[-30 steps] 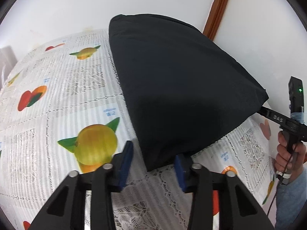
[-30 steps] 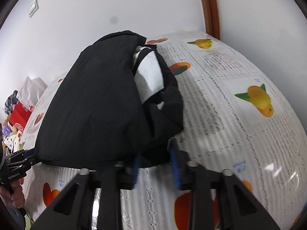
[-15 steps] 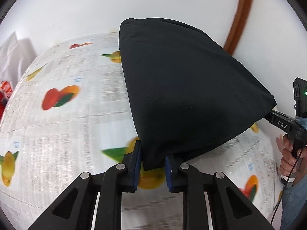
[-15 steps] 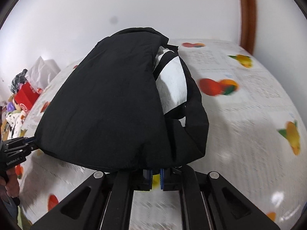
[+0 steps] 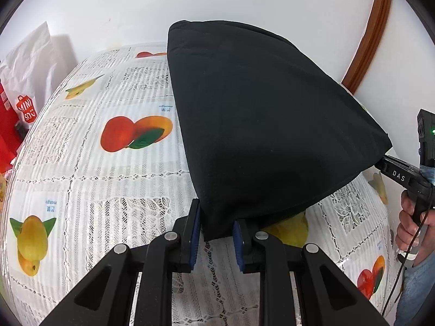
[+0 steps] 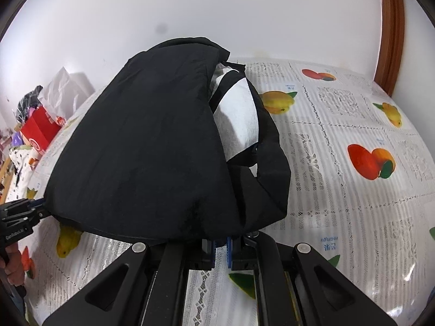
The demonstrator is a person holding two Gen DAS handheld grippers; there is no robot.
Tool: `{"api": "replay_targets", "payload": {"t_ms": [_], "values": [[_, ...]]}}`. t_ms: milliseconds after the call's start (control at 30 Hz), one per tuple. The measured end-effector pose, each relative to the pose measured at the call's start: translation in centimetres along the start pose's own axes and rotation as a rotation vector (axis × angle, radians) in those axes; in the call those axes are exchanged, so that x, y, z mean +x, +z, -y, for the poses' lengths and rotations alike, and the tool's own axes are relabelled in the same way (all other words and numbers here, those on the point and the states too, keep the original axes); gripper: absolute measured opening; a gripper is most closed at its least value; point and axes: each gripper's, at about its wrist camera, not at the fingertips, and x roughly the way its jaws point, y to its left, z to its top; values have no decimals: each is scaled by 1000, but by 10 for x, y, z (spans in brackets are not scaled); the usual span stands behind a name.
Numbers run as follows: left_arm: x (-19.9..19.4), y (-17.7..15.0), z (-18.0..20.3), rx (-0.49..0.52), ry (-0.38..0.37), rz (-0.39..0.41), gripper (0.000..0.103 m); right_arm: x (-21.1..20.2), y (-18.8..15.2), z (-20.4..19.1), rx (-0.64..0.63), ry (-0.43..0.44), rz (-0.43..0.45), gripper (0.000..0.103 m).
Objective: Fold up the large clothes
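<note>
1. Right now the black garment (image 5: pixel 261 125) hangs stretched between the two hand-held grippers, its near edge lifted off the fruit-print lace tablecloth (image 5: pixel 89 179) while its far end lies back toward the white wall (image 5: pixel 136 5).
2. Left gripper (image 5: pixel 216 240): its blue pads (image 5: pixel 194 239) pinch one lower corner of the garment; the jaws have just been closing and the cloth sits between them.
3. Right gripper (image 6: pixel 220 250): the blue pads are nearly together, clamped on the bunched lower edge of the garment (image 6: pixel 152 146), having just closed on it.
4. In the right wrist view a white panel (image 6: pixel 239 119) with black trim shows inside the garment's open side, next to a loose black fold drooping to the cloth.
5. A hand (image 5: pixel 413 228) on the right gripper's grip appears at the right edge of the left wrist view.
6. A white bag (image 5: pixel 30 59) and red packaging (image 6: pixel 39 131) stand at the table's left end.
7. A brown wooden frame (image 5: pixel 367 35) runs up the wall.
</note>
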Motion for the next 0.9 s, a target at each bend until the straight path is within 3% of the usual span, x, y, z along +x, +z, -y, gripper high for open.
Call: {"api": "replay_targets", "payload": {"t_ms": [300,400,633,800,900], "values": [[5,6,-1,-22,2,-21,22,-29,-17,6,-35,-53,-5,11],[-2,2,0,-31,1,-19,25,-51,-22,5,-62,-21,45,13],[-19,-7,-8,-56,-16,-2,29,-86,-13,-6,-85,36,153,30],[-40,-12,-9,-56,-19,52,40,-81,7,-5,-40,13,167,32],[-46,-12,-9,-59,-26,67,40,-70,12,-3,-10,21,151,32]]}}
